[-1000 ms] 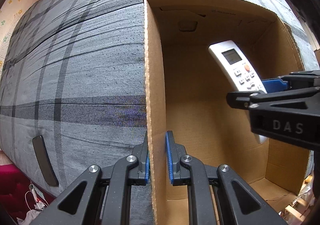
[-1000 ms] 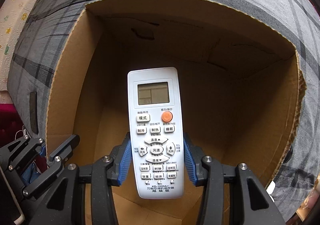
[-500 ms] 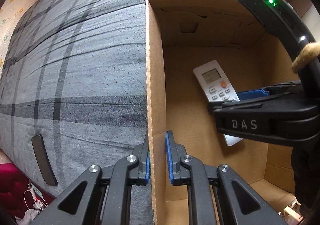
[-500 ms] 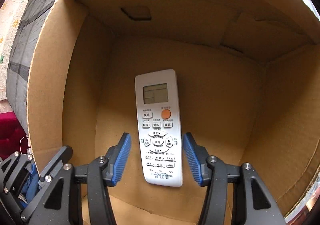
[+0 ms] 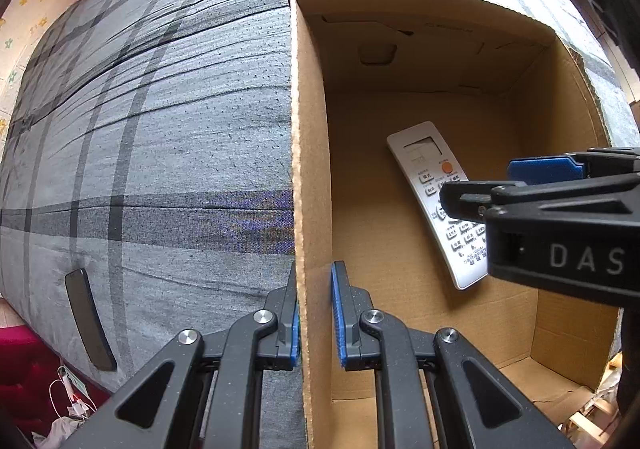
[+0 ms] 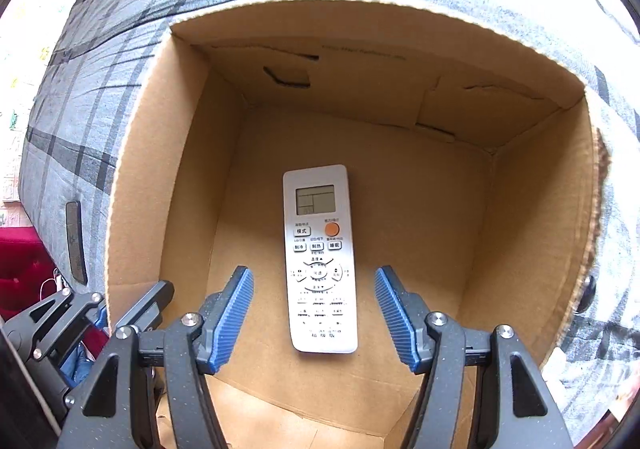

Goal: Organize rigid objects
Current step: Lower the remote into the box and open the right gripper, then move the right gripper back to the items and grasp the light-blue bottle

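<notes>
Where corrugated cardboard box [image 6: 168, 169] lies — smooth rectangular remote [image 6: 318, 257].

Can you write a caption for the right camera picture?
White remote lying in the cardboard box, open right gripper above it.

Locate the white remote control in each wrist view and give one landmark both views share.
Left wrist view: the remote control lies right of centre on the cardboard box floor, partly hidden behind the right gripper.
Right wrist view: the remote lies at centre, between that gripper's open blue pads.
Shared landmark: the orange button near its screen.
</notes>
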`<state>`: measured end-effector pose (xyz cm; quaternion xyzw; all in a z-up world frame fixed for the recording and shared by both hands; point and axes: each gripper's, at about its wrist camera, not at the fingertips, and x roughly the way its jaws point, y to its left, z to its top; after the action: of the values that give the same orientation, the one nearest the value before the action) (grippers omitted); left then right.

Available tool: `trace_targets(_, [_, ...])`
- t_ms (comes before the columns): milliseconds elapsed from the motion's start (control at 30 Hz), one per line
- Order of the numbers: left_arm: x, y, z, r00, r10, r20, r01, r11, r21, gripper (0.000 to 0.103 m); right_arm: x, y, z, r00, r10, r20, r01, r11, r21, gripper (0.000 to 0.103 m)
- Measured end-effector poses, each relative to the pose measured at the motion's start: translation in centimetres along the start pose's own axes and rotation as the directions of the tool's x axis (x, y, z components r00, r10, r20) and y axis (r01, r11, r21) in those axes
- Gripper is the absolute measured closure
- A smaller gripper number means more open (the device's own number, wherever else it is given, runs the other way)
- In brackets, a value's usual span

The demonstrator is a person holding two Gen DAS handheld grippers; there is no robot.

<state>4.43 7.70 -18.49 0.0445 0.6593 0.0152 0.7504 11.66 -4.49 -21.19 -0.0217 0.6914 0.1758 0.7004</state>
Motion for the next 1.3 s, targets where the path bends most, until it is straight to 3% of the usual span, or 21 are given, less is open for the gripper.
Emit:
trace_targets(367, [0.0,-0.1,-0.1,1.000,0.009,0.003,-0.009,1.000,0.005,0.089,-4.2,0.6,-1.6,0.996,-0.034,0.086,0.034,0.999,0.004,0.036])
trace_targets(600, [0.0,-0.2,0.0,1.000,0.015,0.004,-0.015,1.000,0.010,0.089,-4.3,0.5,-2.6,0.992,-0.038,0.120,0.037,0.999,0.015,0.036])
trace_targets(933, [-0.2,-0.4,-0.1,1.000,0.020,0.006,-0.020,1.000,0.015,0.089,-6.5,-0.7,-4.0,0.987,-0.015,0.160,0.007,0.999,0.049,0.019])
trace_targets(1067, [-0.3,-0.4,-0.1,1.000,0.022,0.008,-0.022,1.000,0.021,0.089,-7.5,-1.1,-4.6,0.984,-0.030,0.177,0.023,0.999,0.042,0.004])
trace_targets(1300, [-0.3,-0.7,-0.1,1.000,0.027,0.009,-0.027,0.999,0.023,0.089,-8.9,-3.2,-6.1,0.979,-0.078,0.187,0.068,0.996,0.059,0.002])
